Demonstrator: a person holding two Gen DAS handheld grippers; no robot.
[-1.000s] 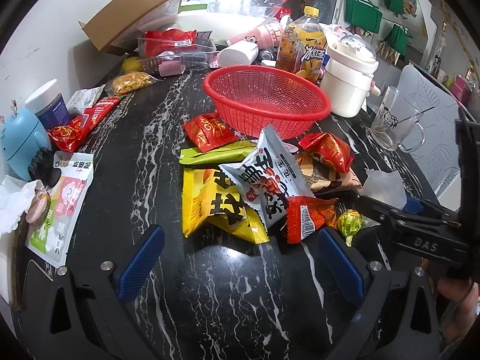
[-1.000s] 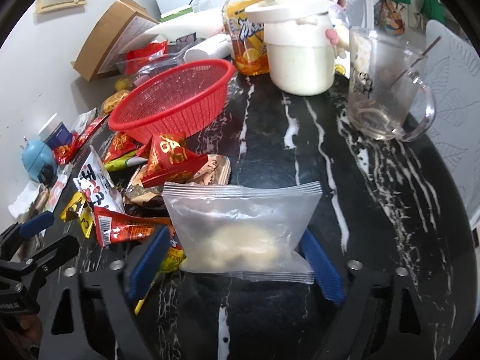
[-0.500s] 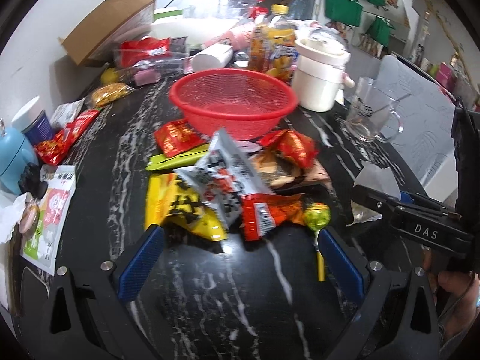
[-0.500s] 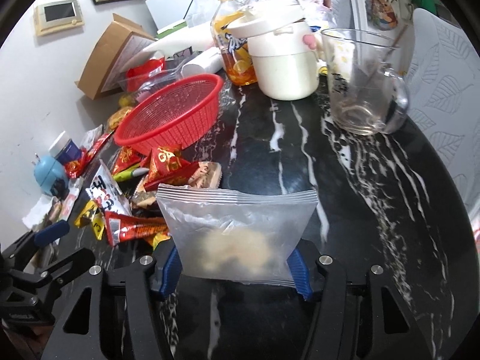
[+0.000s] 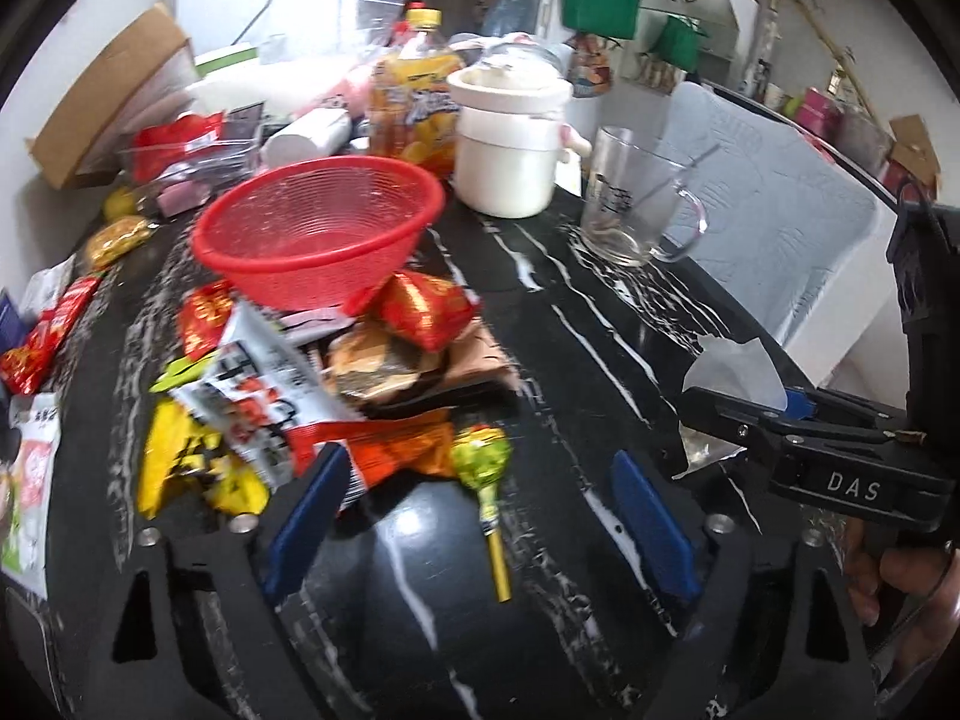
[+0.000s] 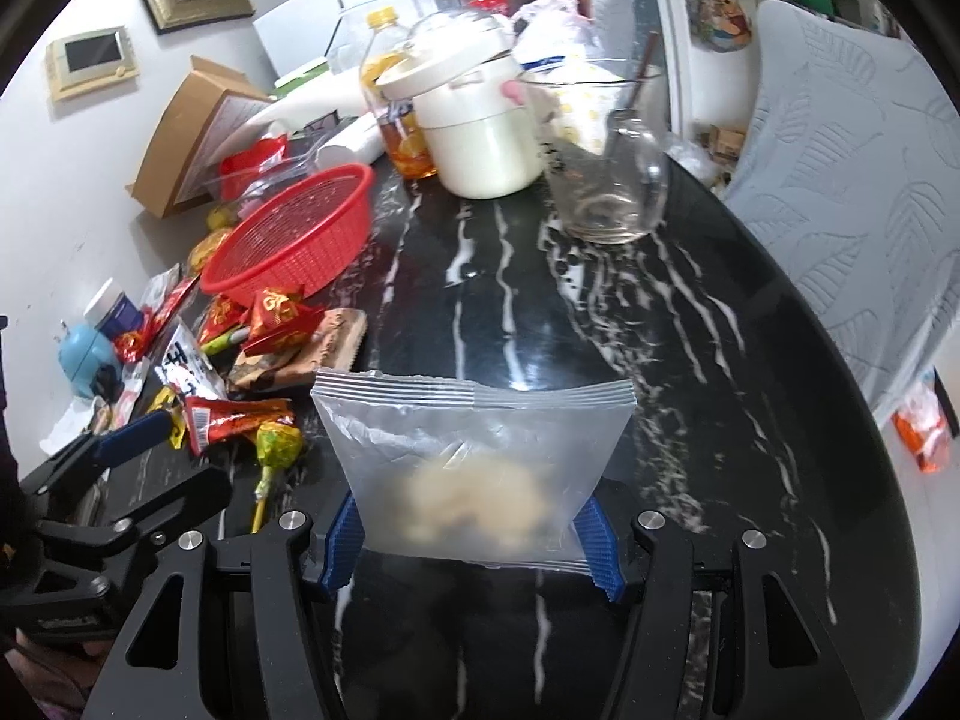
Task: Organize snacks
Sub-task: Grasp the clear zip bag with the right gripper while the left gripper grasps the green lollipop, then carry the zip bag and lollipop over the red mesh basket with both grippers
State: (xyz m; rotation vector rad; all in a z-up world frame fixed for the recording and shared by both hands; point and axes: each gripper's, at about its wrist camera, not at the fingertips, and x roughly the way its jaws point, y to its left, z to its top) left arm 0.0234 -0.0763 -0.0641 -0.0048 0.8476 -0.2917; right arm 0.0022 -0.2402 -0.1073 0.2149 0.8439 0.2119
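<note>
A green lollipop [image 5: 487, 498] lies on the black marble table [image 5: 576, 324] between the fingers of my left gripper [image 5: 478, 459]. Its jaws are closing and the pads stand clear of the lollipop. A pile of snack packets [image 5: 252, 384] lies just left of it, in front of the red basket [image 5: 318, 228]. My right gripper [image 6: 468, 507] is shut on a clear zip bag [image 6: 474, 438] with a pale snack inside, held upright above the table. The basket [image 6: 294, 234] is far to its left. Each gripper shows at the edge of the other's view.
Behind the basket stand a white pot [image 5: 510, 150], a juice bottle [image 5: 414, 96] and a glass mug [image 5: 636, 204]. A cardboard box [image 5: 108, 102] leans on the wall at the back left. More packets line the table's left edge. A white chair [image 5: 774, 228] stands at the right.
My left gripper has swung right from the packet pile to the lollipop and its jaws have narrowed. The right gripper closed on the zip bag and carried it forward.
</note>
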